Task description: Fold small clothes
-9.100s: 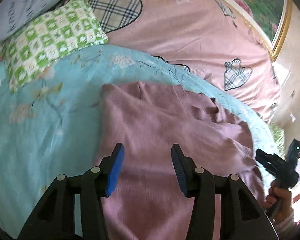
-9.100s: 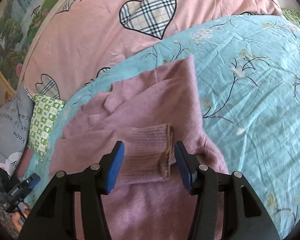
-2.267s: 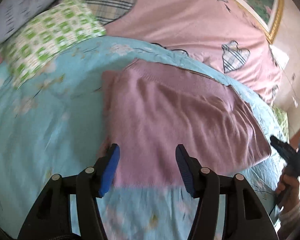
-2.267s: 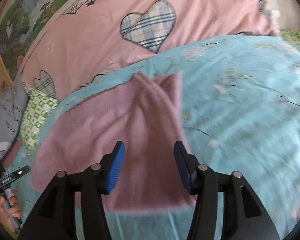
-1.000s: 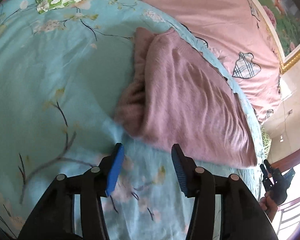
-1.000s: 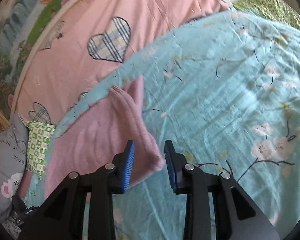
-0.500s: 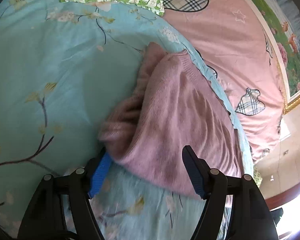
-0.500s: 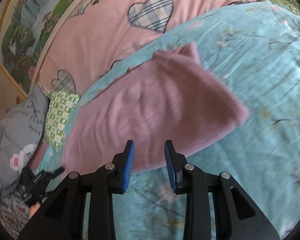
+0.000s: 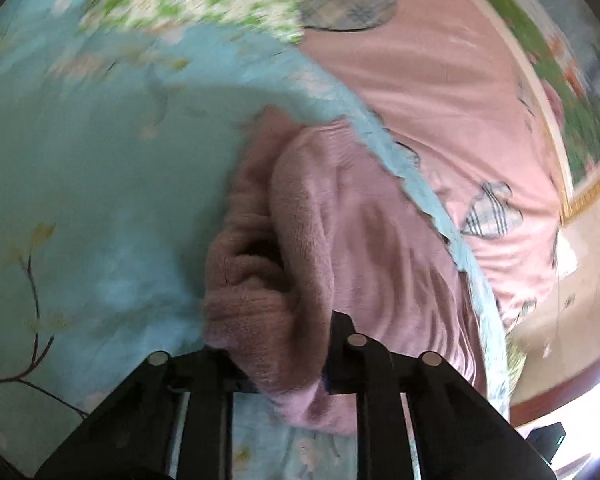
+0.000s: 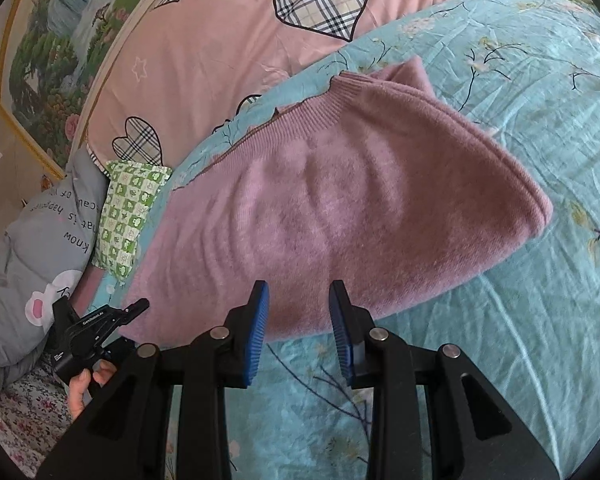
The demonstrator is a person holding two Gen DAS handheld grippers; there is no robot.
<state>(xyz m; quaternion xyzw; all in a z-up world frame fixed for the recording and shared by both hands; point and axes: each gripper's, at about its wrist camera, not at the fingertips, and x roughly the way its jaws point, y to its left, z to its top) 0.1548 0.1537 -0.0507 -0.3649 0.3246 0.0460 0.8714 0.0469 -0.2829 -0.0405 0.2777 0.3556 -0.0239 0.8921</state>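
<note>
Sweater (image 10: pixel 340 216) fabric, mauve and fuzzy, is spread as a folded slab on the turquoise floral bedsheet (image 10: pixel 500 360), its ribbed hem toward the pink heart-print quilt (image 10: pixel 220 40) and its long axis running across the right wrist view from the lower left to the rounded fold at the right. The left-hand end of that slab is gathered between the jaws of the left gripper (image 9: pixel 284 356), which are closing on the bunched layers; the blue pads are hidden by the knit, so a grip is judged to be forming there. The right gripper (image 10: pixel 298 332) is held partly open with nothing between its pads, its tips just over the near edge of the sweater, roughly at the middle of that edge. The far fold at the right lies well apart from both tools, and the right one is the nearer to it. The coming fold is judged to depend on that right end being reached along the long axis. A green checked pillow (image 10: pixel 130 216) lies beyond the sweater's left end.
</note>
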